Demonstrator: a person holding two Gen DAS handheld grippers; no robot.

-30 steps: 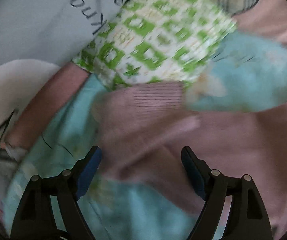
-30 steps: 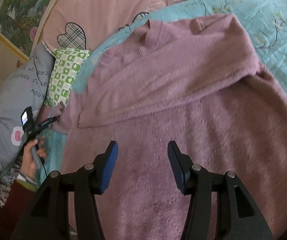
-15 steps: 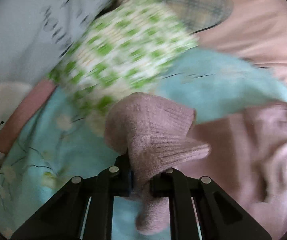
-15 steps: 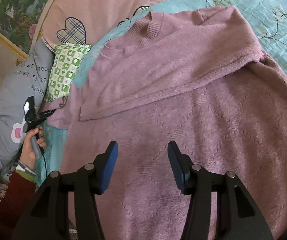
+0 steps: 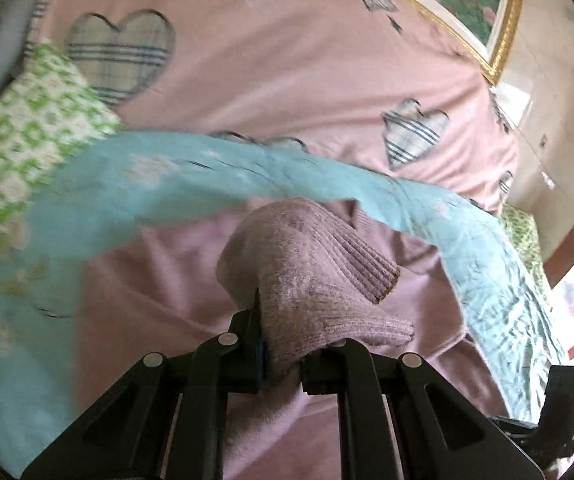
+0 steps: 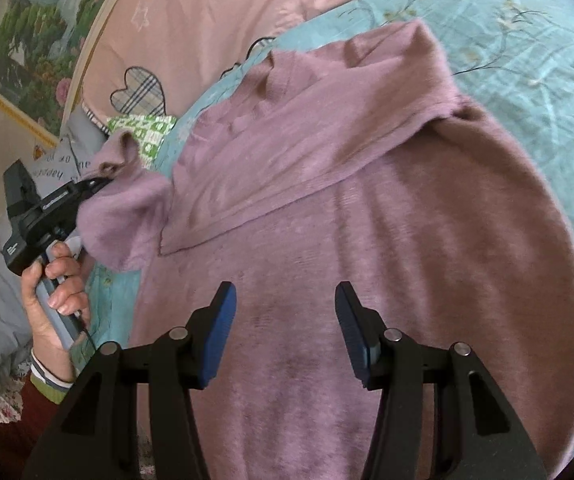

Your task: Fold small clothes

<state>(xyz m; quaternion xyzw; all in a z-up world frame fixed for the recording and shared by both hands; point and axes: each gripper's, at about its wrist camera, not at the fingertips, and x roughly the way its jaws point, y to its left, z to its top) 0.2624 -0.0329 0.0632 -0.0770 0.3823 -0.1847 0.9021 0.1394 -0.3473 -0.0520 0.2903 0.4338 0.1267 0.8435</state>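
Mauve fuzzy knit sweater: left tongs clench its ribbed cuff; right tongs, released, hang above its body.

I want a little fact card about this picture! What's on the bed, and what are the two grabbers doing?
Garment: mauve knit sweater, spread flat, one sleeve already folded across the chest
Under it: turquoise floral sheet on a pink quilt with plaid hearts
Left hand-held gripper: shut on the ribbed sleeve cuff, lifted off the bed
Right hand-held gripper: open, above the sweater's body, holding nothing
Nearby: green-and-white patterned cloth, grey pillow with lettering
Next, probably: lay that sleeve across the chest
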